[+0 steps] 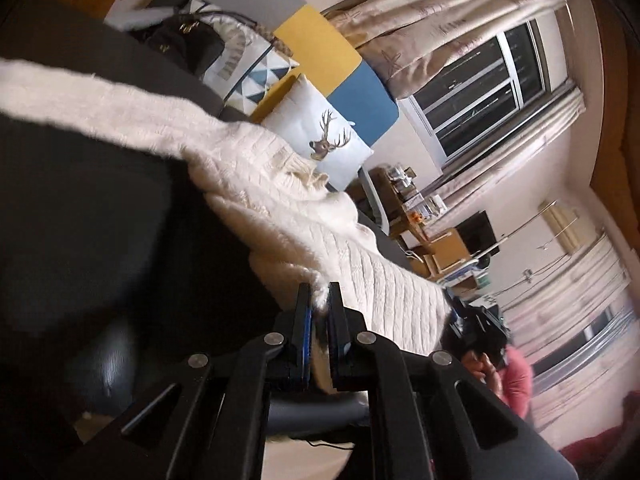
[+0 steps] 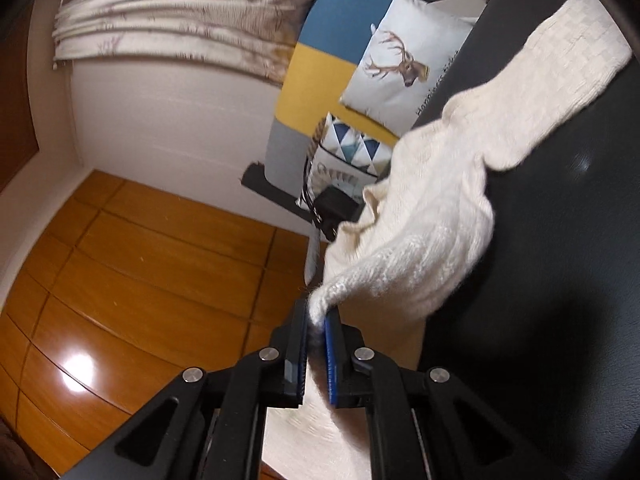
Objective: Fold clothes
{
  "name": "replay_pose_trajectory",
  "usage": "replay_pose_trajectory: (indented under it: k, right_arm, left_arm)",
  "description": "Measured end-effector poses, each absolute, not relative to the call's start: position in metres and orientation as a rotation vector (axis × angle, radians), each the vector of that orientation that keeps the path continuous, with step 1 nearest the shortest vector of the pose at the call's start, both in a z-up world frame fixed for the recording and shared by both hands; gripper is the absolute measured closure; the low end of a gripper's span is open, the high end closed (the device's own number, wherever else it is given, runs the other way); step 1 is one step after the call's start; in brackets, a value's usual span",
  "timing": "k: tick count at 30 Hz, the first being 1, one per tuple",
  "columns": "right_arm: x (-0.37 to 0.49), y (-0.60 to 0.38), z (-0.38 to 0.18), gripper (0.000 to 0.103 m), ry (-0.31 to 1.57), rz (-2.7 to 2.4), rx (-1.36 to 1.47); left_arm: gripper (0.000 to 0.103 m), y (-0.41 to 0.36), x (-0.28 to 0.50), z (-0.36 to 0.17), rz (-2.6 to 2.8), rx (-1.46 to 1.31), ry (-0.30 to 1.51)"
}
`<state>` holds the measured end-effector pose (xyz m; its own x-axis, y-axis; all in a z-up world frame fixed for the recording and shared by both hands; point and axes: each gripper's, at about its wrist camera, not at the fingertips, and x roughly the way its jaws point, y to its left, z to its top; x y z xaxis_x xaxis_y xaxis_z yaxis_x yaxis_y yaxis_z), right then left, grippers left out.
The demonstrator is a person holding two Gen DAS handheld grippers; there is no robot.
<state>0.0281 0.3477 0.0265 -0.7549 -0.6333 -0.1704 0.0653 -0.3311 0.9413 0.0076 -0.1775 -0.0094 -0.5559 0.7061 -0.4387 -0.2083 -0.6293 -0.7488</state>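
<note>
Both jaws clenched on cream knit sweater (image 1: 280, 200): left gripper (image 1: 319, 300), right gripper (image 2: 318, 320) each pinch hem corners. Soft, stretchy, light; sags between grips, so keep corners taut.

A deer-print cushion (image 1: 322, 142) leans against a blue, yellow and grey panelled backrest (image 1: 316, 40). At its 10 o'clock sit a triangle-patterned cushion (image 1: 262, 72) and a black bag (image 1: 180, 40). Patterned curtains (image 1: 440, 12) frame a window (image 1: 484, 88). Glossy wooden flooring (image 2: 120, 280) occupies 8 o'clock in the right wrist view.
</note>
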Motion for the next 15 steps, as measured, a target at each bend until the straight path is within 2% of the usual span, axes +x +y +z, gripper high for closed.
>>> replay_pose_trajectory:
  k: [7, 15]
  right_arm:
    - [0.032, 0.360, 0.028, 0.097, -1.504, -2.137, 0.710]
    - [0.035, 0.363, -0.014, 0.097, -1.547, -2.171, 0.896]
  left_arm:
    - [0.097, -0.202, 0.025, -0.037, 2.196, -1.094, -0.972]
    - [0.097, -0.216, 0.048, -0.071, 2.206, -1.345, -0.864]
